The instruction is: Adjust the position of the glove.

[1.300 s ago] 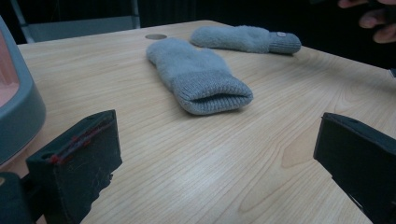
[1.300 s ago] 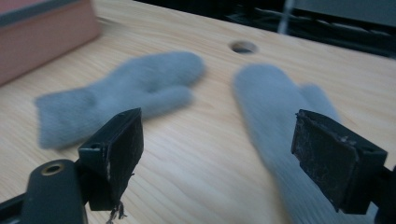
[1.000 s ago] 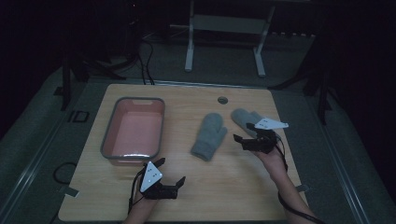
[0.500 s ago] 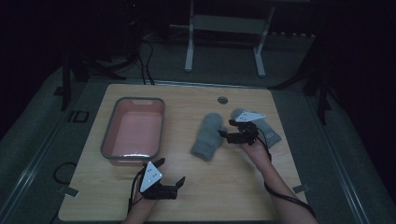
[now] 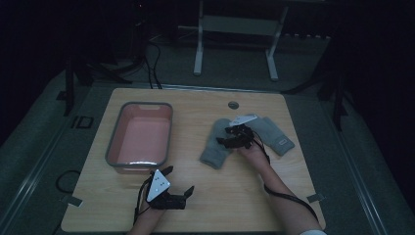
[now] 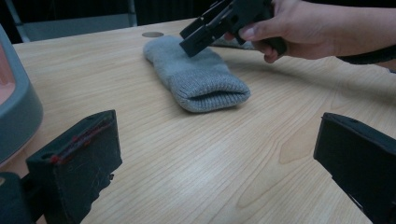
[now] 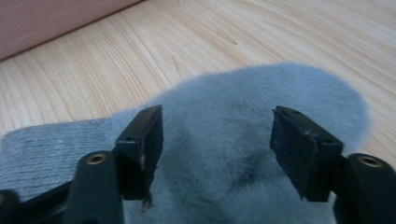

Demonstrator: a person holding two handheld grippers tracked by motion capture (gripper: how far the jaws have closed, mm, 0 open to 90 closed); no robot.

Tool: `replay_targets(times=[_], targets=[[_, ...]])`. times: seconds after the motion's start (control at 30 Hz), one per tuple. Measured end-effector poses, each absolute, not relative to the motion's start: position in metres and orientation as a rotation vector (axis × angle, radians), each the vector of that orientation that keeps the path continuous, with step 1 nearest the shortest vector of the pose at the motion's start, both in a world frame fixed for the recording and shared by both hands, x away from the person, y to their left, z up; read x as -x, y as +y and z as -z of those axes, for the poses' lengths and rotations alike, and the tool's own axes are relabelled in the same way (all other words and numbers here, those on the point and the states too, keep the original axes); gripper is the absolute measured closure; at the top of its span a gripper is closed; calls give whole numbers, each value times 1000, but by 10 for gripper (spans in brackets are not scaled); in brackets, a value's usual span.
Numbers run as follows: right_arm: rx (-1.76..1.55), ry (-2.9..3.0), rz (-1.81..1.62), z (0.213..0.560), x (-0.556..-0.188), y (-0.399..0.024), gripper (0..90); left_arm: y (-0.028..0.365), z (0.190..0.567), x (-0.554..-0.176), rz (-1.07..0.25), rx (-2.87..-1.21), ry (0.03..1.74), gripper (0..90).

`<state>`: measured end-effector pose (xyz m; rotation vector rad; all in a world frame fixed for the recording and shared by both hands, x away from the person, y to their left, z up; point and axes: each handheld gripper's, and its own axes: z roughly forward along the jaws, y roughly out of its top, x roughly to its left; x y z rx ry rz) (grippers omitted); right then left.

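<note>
Two grey mittens lie on the wooden table (image 5: 195,205): one mitten (image 5: 214,146) at the centre, the other mitten (image 5: 277,135) to its right. A hand holds my right gripper (image 5: 224,136) low over the centre mitten (image 7: 219,102). Its jaws straddle the fabric and have just been closing, but the pads stand apart from it, so the right gripper (image 7: 217,149) is open. My left gripper (image 5: 178,180) rests near the front edge, wide open with nothing in it. In the left gripper view the mitten (image 6: 201,81) lies ahead of the left gripper (image 6: 217,158), with the right gripper (image 6: 205,32) above it.
A grey bin (image 5: 139,105) with a pink inside stands at the table's left; its wall (image 6: 18,107) is close beside my left jaw. A round hole (image 5: 233,105) sits near the far edge. Bare wood lies between the two grippers.
My right gripper has moved left and down, from beside the right mitten to over the centre mitten, and its jaws have narrowed. The left gripper has stayed put.
</note>
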<state>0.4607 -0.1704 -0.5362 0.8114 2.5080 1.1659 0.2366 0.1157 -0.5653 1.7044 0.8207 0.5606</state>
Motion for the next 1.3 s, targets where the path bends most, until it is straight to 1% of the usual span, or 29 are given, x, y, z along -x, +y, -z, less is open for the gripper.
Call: replay_targets(times=[0.1, 0.13, 0.17, 0.23, 0.27, 0.3, 0.33, 0.43, 0.47, 0.53, 0.6, 0.63, 0.67, 0.87, 0.97, 1.03, 1.07, 1.27, 1.3], targets=[[-816, 2523, -1147, 540, -463, -167, 357, 116, 565, -236, -560, -1704, 821, 10], [-812, 2541, -1109, 545, -465, -165, 389, 117, 565, -236, -561, -1703, 822, 10], [-812, 2541, -1109, 545, -465, -165, 389, 117, 565, -236, -560, -1703, 822, 10], [-813, 2541, -1098, 549, -465, -164, 437, 117, 565, -236, -559, -1703, 821, 10], [-813, 2541, -1098, 549, -465, -164, 437, 117, 565, -236, -559, -1704, 820, 10], [-797, 2535, -1083, 549, -465, -163, 496, 117, 565, -236, -558, -1706, 819, 10], [-787, 2532, -1078, 549, -465, -162, 531, 116, 565, -236, -557, -1707, 817, 10], [-761, 2533, -1066, 549, -463, -160, 614, 116, 565, -236, -556, -1708, 817, 10], [-761, 2533, -1066, 549, -463, -160, 614, 116, 565, -236, -556, -1708, 817, 10], [-755, 2538, -1067, 548, -463, -160, 717, 116, 565, -237, -556, -1708, 818, 10], [-765, 2540, -1078, 547, -462, -161, 779, 116, 566, -237, -556, -1708, 819, 10], [-765, 2540, -1078, 547, -462, -161, 779, 116, 566, -237, -555, -1709, 820, 10], [-776, 2543, -1090, 544, -462, -162, 813, 116, 565, -237, -557, -1708, 819, 10], [-767, 2541, -1105, 535, -460, -163, 828, 116, 566, -237, -556, -1708, 820, 10], [-736, 2531, -1149, 518, -455, -167, 829, 116, 566, -237, -555, -1706, 822, 10], [-725, 2527, -1156, 515, -455, -168, 829, 116, 566, -237, -556, -1707, 822, 10], [-692, 2527, -1170, 504, -451, -170, 830, 116, 566, -237, -557, -1708, 823, 10], [-593, 2526, -1217, 477, -436, -171, 832, 116, 566, -237, -559, -1711, 822, 10], [-593, 2526, -1217, 477, -436, -171, 832, 116, 566, -237, -559, -1711, 822, 10]])
